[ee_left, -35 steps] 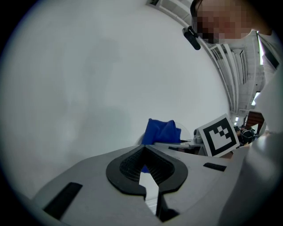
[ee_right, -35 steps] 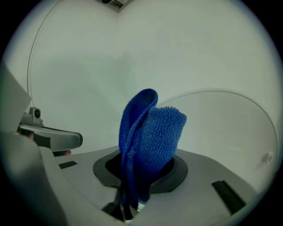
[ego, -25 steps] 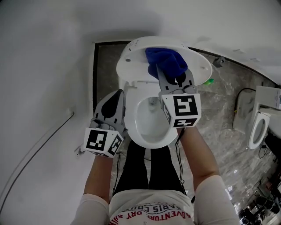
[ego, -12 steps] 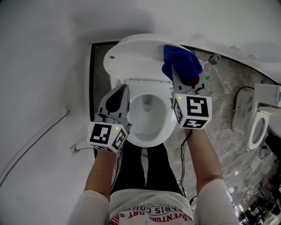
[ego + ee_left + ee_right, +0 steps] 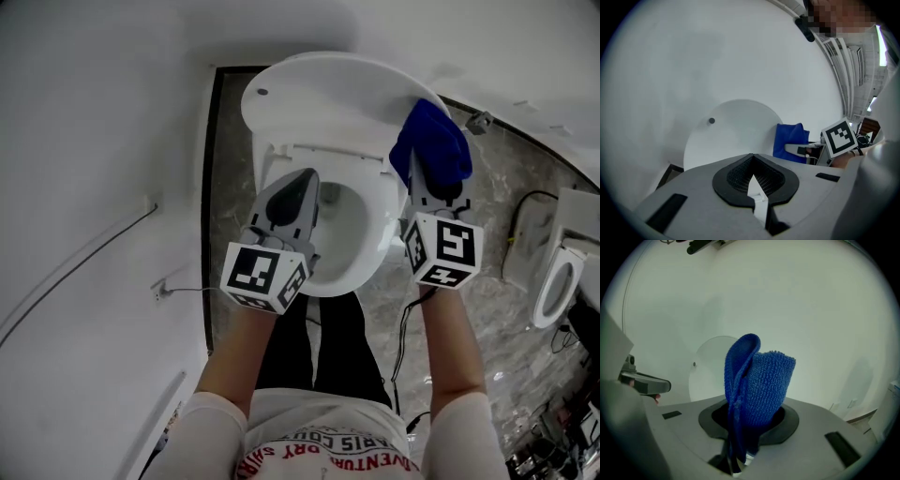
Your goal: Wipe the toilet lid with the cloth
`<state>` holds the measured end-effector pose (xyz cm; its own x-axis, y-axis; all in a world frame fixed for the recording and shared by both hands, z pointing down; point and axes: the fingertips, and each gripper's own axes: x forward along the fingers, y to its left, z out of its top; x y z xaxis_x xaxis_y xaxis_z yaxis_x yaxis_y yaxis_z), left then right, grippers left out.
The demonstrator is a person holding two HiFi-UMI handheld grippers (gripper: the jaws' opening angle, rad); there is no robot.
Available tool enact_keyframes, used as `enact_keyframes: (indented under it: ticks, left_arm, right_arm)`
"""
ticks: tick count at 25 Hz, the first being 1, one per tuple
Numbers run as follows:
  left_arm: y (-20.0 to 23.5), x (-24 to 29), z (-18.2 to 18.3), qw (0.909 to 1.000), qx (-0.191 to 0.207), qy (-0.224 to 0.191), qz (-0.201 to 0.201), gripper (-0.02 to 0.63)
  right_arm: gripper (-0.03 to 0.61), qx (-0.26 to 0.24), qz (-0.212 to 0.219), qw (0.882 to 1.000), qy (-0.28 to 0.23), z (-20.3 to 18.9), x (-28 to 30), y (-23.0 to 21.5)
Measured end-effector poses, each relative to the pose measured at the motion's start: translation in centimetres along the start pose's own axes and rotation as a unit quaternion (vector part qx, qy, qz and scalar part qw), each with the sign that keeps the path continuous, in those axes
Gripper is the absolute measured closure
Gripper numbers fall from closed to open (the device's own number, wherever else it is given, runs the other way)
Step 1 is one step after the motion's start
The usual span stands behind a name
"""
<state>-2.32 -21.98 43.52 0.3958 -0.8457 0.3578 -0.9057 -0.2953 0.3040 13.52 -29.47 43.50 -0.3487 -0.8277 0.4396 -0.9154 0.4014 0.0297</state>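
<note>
- Right tool [image 5: 740, 453] is clamped on the blue cloth [image 5: 757, 380]. The folded cloth stands up out of the jaws, with its lower end pinched between them.
- From the head view I see the cloth at the right edge of the raised toilet lid [image 5: 328, 94], on the far right of the toilet. I cannot tell whether it presses on the lid or only sits just beside it.
- Left tool [image 5: 752, 161] has its jaws together with nothing between them.
- It hangs over the left side of the toilet seat [image 5: 380, 239] and points toward the lid, well apart from the cloth.
- The lid is white and tilted up toward the white wall [image 5: 94, 141], with a small dark dot [image 5: 711, 121] near its left side.
- The bowl [image 5: 339, 211] lies open on the near side of the lid, between the two tools.
- Grey marbled floor [image 5: 459, 328] runs along the right, where a second white toilet [image 5: 553, 281] stands at the edge of the view.
</note>
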Motion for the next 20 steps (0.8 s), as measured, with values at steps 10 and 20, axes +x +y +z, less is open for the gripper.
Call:
enact_keyframes:
  ticks: [10,20]
  left_arm:
    - [7.9,-5.4,-3.2,0.9984,-0.033,0.024,0.040,0.609]
    - [14.7,-8.1,-5.8,0.9973,-0.049,0.037,0.040,0.609]
  right_arm:
    - [0.479,-0.025,0.090,0.995,-0.016,-2.6,2.8,15.1]
    - [0.479,-0.031,0.173,0.983,-0.057,-2.4,9.5,26.8]
